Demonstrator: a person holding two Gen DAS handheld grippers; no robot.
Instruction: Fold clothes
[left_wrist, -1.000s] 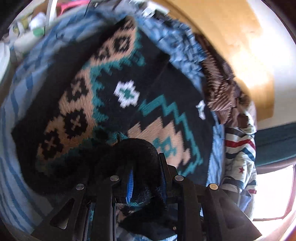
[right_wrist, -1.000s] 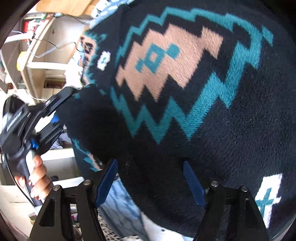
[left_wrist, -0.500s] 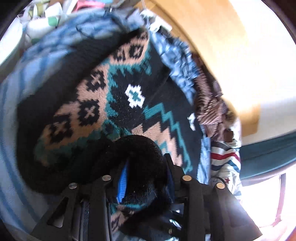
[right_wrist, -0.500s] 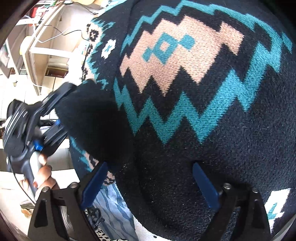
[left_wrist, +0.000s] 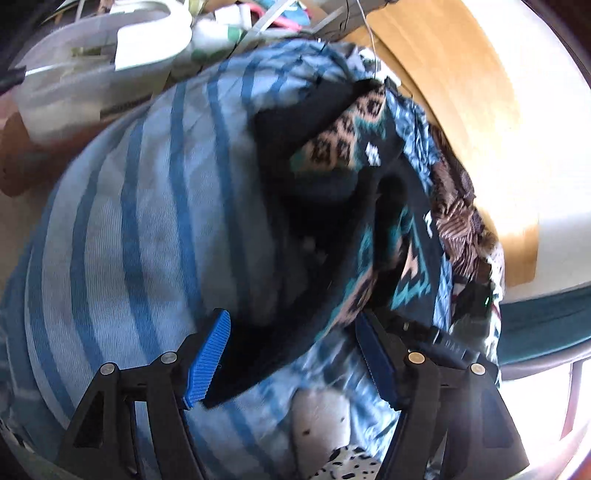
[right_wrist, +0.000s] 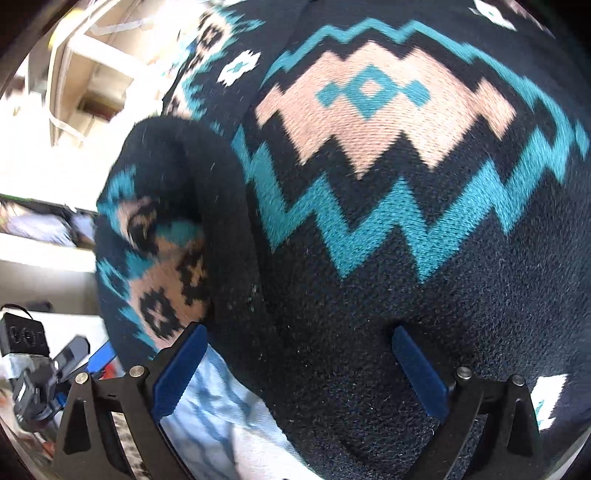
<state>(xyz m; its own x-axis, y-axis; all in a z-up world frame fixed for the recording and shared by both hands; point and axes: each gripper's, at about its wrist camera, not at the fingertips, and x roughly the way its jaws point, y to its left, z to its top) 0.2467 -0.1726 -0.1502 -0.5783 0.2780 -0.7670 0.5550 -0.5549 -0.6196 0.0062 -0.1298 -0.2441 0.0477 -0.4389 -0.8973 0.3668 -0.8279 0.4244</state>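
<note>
1. Striped blue sheet (left_wrist: 147, 229) underlies the patterned sweater (right_wrist: 388, 192).
2. My left gripper (left_wrist: 291, 354) has just been opening, releasing the fold; right gripper (right_wrist: 295, 369) gapes, empty.
3. Next: regrasp an edge.

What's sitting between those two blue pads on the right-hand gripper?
In the right wrist view, the black patterned sweater lies between the open right gripper pads; neither presses it.

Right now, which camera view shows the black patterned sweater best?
The right wrist view: the black patterned sweater fills most of it, with its teal zigzags and tan diamond sharp and a folded part at the left. The left wrist view shows it smaller, dark and blurred, lying on the blue striped cloth.
</note>
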